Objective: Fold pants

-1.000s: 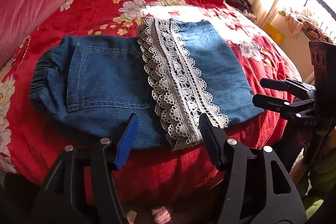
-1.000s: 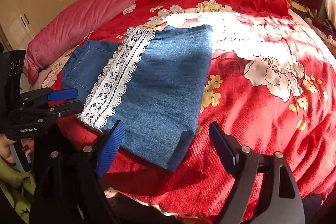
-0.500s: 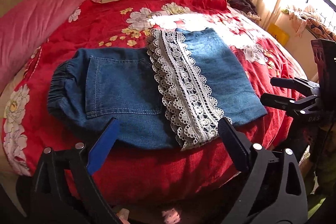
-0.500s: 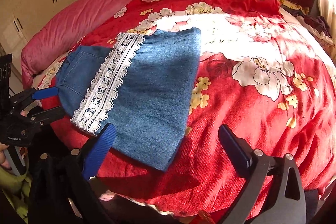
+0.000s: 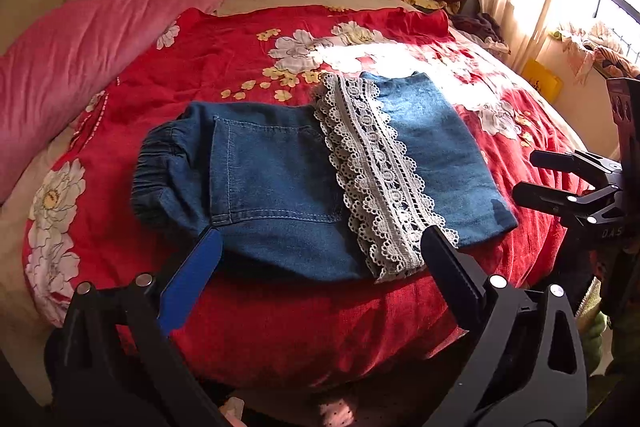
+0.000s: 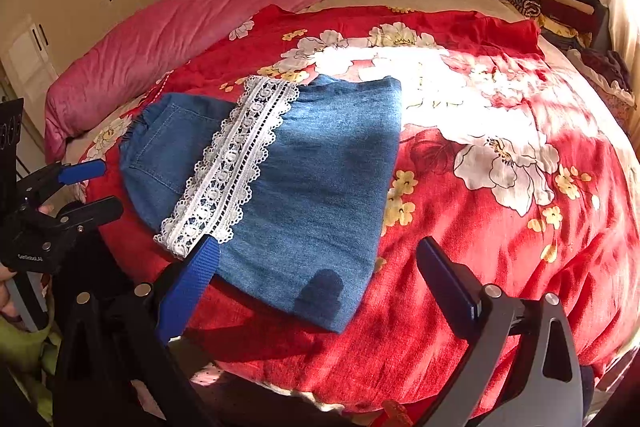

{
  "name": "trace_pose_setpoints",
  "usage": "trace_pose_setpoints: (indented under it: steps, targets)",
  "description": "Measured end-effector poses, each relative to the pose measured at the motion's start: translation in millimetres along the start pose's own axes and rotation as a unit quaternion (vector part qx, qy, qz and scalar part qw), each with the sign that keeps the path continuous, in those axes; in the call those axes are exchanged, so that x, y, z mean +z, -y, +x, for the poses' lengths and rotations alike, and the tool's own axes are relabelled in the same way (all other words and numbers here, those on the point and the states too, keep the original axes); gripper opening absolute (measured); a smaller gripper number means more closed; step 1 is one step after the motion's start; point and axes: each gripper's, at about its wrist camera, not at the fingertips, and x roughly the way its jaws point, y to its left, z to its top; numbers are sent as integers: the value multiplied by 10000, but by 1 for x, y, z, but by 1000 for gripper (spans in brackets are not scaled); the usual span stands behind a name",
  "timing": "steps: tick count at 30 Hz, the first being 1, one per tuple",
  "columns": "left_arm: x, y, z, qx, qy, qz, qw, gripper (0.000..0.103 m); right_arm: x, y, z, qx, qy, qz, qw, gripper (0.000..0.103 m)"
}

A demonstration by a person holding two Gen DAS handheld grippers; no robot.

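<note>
Left wrist: pants (image 5: 280, 183) lie folded just beyond the left gripper (image 5: 320, 255), fingers wide, empty; right gripper (image 6: 320, 259) likewise wide, probably released after folding.

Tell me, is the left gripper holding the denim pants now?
No, the left gripper hangs open in front of the bed, and the denim pants lie free on the red floral blanket.
</note>
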Motion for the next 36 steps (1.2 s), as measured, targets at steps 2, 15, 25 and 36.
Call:
trace_pose_setpoints:
  steps: [2, 15, 25, 36]
  targets:
    - [-1, -6, -4, 31, 39, -66, 10000, 93, 4, -4, -2, 18, 27, -40, 10000, 98]
    - [-6, -55, -19, 221, 262, -685, 9971, 93, 34, -38, -9, 75, 180, -419, 9989, 98]
    - [-21, -108, -14, 391, 200, -1371, 9896, 93, 78, -79, 12, 459, 174, -928, 9945, 98]
    - [-30, -124, 2, 109, 240, -1759, 9841, 93, 127, -127, 62, 883, -138, -1480, 9849, 98]
